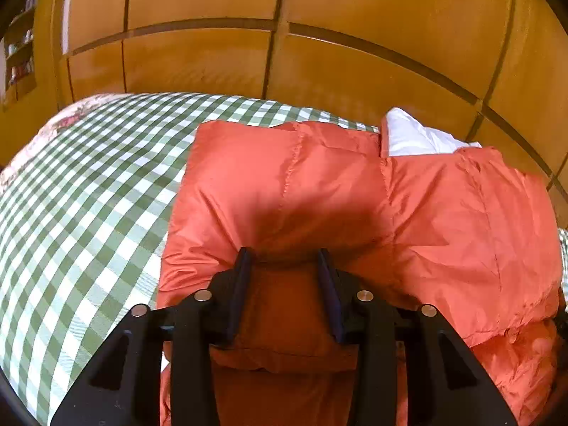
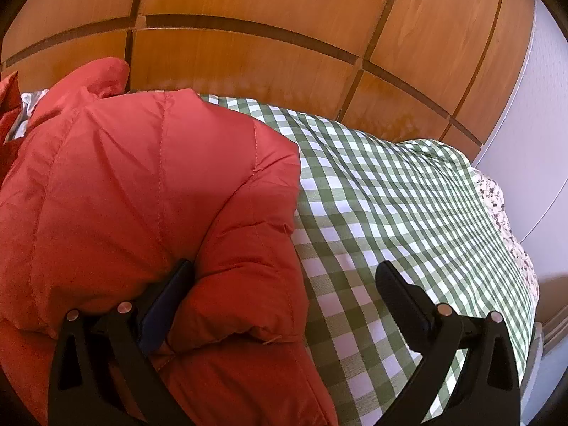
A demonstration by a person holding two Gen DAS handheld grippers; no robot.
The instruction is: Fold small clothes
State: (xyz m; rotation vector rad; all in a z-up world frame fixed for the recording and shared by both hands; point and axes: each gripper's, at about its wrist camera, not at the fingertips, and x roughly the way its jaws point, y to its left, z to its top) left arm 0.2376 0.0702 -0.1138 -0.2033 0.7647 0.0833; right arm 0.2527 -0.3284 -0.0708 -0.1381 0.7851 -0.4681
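Orange padded cloth fills most of both views: the jacket (image 1: 319, 191) lies on the checked bed cover (image 1: 88, 191), toward the far edge of the bed, close to the wooden wardrobe (image 1: 213, 56). A white lining (image 1: 408, 138) shows at its far end, so the jacket is not yet a closed, neat packet. One part is already turned over the body, and it makes a thick roll near your right gripper (image 2: 287, 277).

Your left gripper (image 1: 285, 261) has a bunch of the orange cloth between its fingers (image 1: 245, 266), and the pads press on it from both sides; I judge this as a grip on the jacket. Your right gripper stands wide open. Its left finger (image 2: 170, 294) is pushed into a crease of the jacket, and the other finger hangs over the bare cover, so it holds nothing.

I think the fold is about in the middle. You must still bring the held part over, flatten the bulges and hide the lining.
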